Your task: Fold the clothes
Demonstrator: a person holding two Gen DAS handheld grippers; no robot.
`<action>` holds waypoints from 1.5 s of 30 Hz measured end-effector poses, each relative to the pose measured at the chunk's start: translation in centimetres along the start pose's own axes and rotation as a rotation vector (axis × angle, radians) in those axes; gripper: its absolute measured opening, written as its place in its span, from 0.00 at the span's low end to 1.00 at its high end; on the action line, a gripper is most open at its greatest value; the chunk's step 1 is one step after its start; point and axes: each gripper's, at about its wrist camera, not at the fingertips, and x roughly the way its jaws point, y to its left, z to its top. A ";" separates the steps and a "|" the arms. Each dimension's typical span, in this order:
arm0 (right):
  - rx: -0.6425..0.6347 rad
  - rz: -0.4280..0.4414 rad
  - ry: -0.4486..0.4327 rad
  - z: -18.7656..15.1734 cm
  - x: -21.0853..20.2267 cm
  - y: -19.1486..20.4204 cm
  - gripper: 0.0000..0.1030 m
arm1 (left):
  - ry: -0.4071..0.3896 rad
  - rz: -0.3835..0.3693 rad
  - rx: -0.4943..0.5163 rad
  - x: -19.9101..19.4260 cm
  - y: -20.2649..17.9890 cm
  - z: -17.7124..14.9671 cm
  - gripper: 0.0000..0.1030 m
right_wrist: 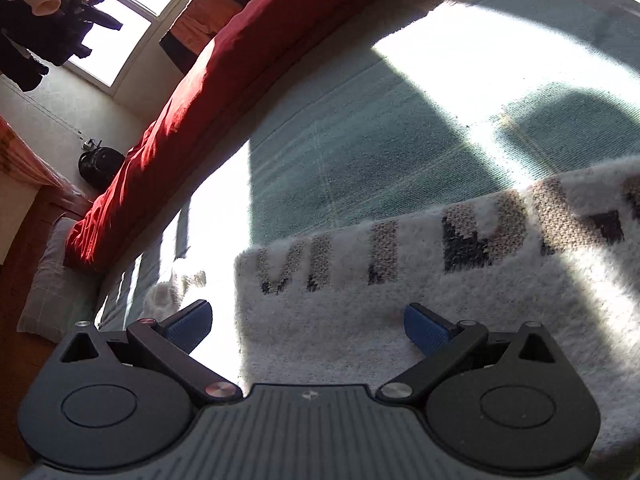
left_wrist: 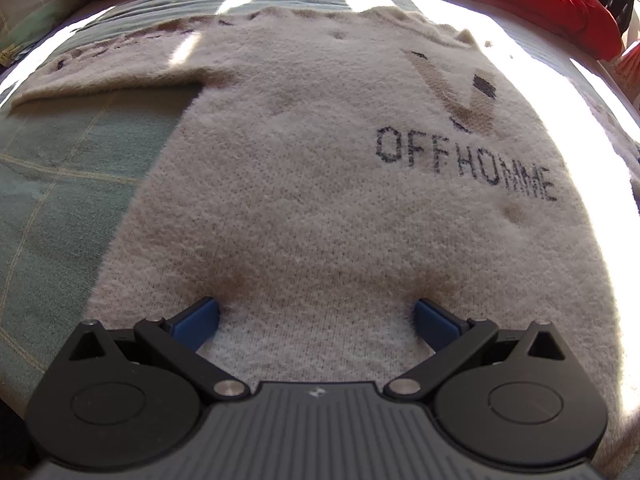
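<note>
Both grippers' fingers point(left_wrist: 434, 318) spread wide over a fuzzy cream sweater point(left_wrist: 320, 184) lettered "OFF HOMME".

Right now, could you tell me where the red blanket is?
The red blanket lies bunched along the bed's far edge, beyond the cream sweater, left of centre in the right wrist view.

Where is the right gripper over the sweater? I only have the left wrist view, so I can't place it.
Observer: The right gripper is at the end of a sleeve, its jaws open across the sleeve's edge.
Operator: Does it hold anything?
Observer: No, both blue fingers are apart, with nothing between them.
Operator: What lies beyond the sleeve?
Observer: Green bedspread, then a red duvet along the far edge.
</note>
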 end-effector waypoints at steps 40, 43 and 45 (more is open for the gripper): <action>0.179 -0.044 -0.047 1.0 -3.1 -5.9 1.00 | -0.038 0.005 -0.002 -0.1 -0.2 -0.4 1.00; 0.222 -0.053 -0.069 0.6 -5.8 -8.2 1.00 | -0.035 0.010 -0.007 -0.1 -0.2 -0.3 1.00; 0.236 -0.071 -0.099 0.3 -7.6 -9.1 1.00 | -0.030 0.013 -0.010 -0.1 -0.3 -0.2 1.00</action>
